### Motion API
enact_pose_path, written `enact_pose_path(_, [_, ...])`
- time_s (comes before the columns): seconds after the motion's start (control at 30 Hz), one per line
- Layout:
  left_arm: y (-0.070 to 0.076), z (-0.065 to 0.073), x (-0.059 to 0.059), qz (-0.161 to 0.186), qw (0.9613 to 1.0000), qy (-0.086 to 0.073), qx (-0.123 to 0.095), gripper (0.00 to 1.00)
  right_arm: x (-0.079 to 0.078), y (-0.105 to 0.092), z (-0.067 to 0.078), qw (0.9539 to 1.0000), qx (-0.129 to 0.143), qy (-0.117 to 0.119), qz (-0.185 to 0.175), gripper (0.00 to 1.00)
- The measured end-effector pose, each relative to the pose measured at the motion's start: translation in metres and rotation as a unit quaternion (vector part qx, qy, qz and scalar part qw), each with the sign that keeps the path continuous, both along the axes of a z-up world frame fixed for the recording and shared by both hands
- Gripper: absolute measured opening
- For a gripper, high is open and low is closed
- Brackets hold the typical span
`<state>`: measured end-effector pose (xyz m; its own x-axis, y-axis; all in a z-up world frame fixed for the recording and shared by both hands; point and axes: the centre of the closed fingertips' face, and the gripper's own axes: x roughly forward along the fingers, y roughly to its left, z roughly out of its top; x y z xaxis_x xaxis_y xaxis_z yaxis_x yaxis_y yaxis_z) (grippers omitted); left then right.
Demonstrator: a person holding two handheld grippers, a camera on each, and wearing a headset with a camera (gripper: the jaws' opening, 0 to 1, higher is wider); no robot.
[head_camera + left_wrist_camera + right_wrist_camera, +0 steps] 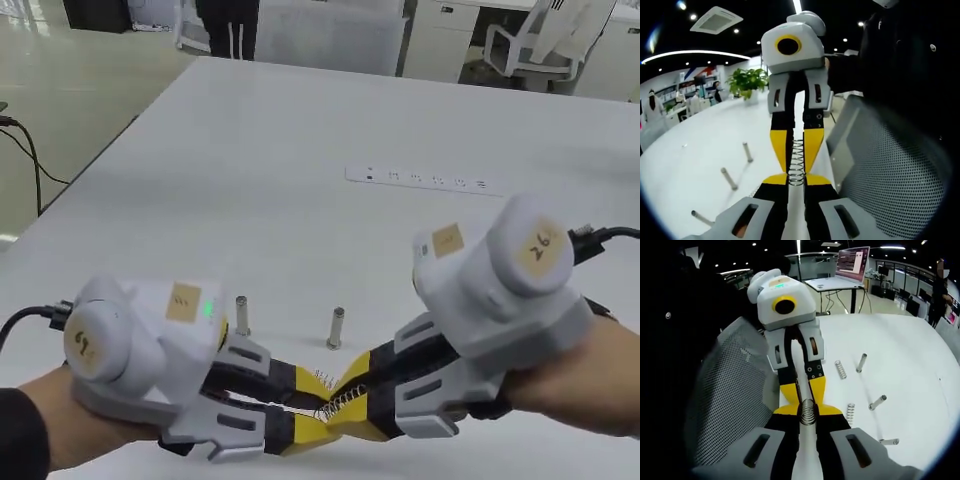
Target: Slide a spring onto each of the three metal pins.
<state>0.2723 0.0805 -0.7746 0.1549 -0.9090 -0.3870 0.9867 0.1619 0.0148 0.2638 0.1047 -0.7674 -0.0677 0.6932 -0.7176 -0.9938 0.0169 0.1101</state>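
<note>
A small metal spring (336, 401) spans between the tips of both grippers, just above the white table's near edge. My left gripper (315, 410) comes in from the left and my right gripper (352, 397) from the right, tip to tip. In the left gripper view the spring (797, 162) runs lengthwise between the right gripper's yellow fingers (812, 145), and its lower end sits in my left gripper (796, 181). In the right gripper view the spring (808, 412) shows end-on in my right gripper (808, 411). Two bare pins (242, 315) (336, 328) stand behind.
Two loose springs (840, 369) (850, 411) lie on the table (300, 150) among three pins (861, 362) (877, 402) (888, 441). A power strip (420, 180) lies farther back. A mesh chair back (730, 390) stands by the table's near edge.
</note>
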Motion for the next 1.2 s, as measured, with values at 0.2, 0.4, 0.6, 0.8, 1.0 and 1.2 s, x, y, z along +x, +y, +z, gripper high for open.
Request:
enact_pose_path(0.2, [0.004, 0.001, 0.004, 0.012, 0.9999, 0.008, -0.006, 0.08, 0.005, -0.004, 0.001, 0.9999, -0.008, -0.004, -0.005, 0.08])
enact_pose_path(0.4, [0.013, 0.004, 0.008, 0.034, 0.9992, 0.015, -0.015, 0.12, 0.011, -0.014, 0.001, 0.9997, -0.019, -0.007, -0.013, 0.08])
enact_pose_path(0.6, [0.024, 0.005, 0.012, 0.058, 0.9979, 0.018, -0.023, 0.16, 0.017, -0.023, 0.002, 0.9993, -0.029, -0.01, -0.021, 0.08])
enact_pose_path(0.8, [0.034, 0.005, 0.014, 0.084, 0.9958, 0.022, -0.029, 0.2, 0.021, -0.03, 0.001, 0.9987, -0.043, -0.015, -0.022, 0.08])
enact_pose_path(1.0, [0.044, 0.006, 0.017, 0.11, 0.993, 0.025, -0.036, 0.24, 0.024, -0.036, 0.0, 0.9981, -0.053, -0.019, -0.025, 0.08])
enact_pose_path(1.2, [0.058, 0.001, 0.019, 0.137, 0.9894, 0.032, -0.038, 0.29, 0.03, -0.046, -0.001, 0.9965, -0.072, -0.029, -0.03, 0.08])
